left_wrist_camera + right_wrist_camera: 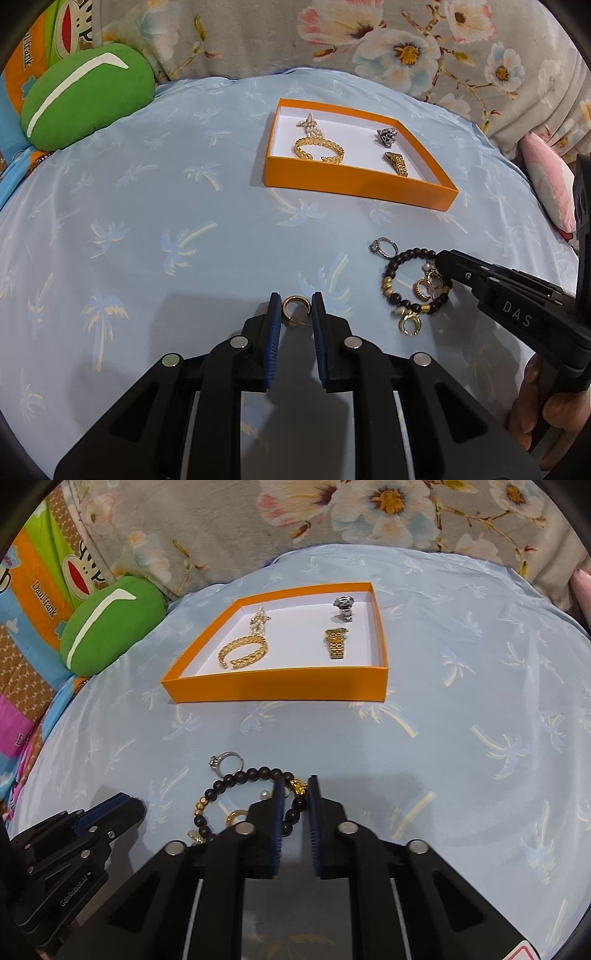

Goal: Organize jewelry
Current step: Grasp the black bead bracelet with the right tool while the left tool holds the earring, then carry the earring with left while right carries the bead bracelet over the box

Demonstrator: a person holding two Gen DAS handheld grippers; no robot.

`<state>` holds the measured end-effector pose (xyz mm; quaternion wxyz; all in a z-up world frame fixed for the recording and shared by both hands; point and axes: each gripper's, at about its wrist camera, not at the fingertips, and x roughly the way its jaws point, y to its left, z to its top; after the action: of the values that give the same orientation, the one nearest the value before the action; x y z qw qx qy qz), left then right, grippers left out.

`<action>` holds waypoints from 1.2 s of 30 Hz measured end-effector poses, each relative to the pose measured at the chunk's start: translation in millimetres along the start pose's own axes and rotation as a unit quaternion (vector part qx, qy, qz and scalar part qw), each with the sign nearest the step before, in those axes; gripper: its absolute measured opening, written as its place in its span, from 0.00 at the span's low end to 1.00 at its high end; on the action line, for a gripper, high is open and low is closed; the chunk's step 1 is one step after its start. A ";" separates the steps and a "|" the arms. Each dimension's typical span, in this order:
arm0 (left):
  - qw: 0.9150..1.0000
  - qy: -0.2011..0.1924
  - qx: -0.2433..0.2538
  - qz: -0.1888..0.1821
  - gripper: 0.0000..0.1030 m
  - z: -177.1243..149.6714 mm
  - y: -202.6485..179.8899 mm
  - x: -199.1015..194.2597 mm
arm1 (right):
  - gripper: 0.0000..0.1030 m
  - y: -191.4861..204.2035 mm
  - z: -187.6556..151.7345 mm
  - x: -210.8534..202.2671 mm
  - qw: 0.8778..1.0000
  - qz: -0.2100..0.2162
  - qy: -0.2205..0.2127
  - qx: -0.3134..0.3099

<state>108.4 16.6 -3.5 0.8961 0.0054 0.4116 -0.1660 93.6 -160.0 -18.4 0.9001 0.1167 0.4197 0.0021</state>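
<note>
My left gripper is shut on a small gold hoop earring just above the pale blue cloth. To its right lies a dark bead bracelet with small gold earrings inside its loop. A silver ring and a gold crescent earring lie beside it. My right gripper is shut on the bead bracelet at its gold charm. Beyond stands the orange box, holding a gold bangle, a pearl piece, a silver ring and a gold ring.
A green cushion sits at the far left. A floral blanket runs along the back and a pink pillow lies at the right. A person's hand grips the right tool's handle.
</note>
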 end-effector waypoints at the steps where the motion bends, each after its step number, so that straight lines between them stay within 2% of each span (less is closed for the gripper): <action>1: 1.000 0.000 0.000 0.000 0.16 -0.1 0.5 0.0 | 0.06 0.3 -0.1 -0.4 1.000 0.000 0.000 -0.001; 11: 1.000 0.000 0.000 0.000 0.16 -0.2 0.1 0.1 | 0.06 -7.4 -2.3 -17.3 0.999 0.015 -0.033 0.020; 22: 1.000 -0.009 0.004 0.003 0.16 0.0 -3.4 -3.5 | 0.06 0.6 10.1 -46.1 0.995 0.069 -0.066 0.023; 26: 1.000 -0.017 0.003 0.003 0.16 3.5 -2.9 -9.6 | 0.06 4.6 18.6 -53.1 0.995 0.065 -0.076 0.012; 30: 1.000 -0.017 -0.006 -0.013 0.16 10.5 0.2 -15.0 | 0.06 5.6 32.7 -58.0 0.995 0.052 -0.086 -0.002; 36: 0.999 -0.027 0.008 -0.017 0.16 35.2 -5.0 -18.1 | 0.06 0.0 74.8 -55.0 0.994 0.031 -0.104 -0.016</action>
<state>121.9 12.0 33.8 0.9038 0.0009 0.3860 -0.1848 114.5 -181.2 69.6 0.9401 0.1151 0.3200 0.0247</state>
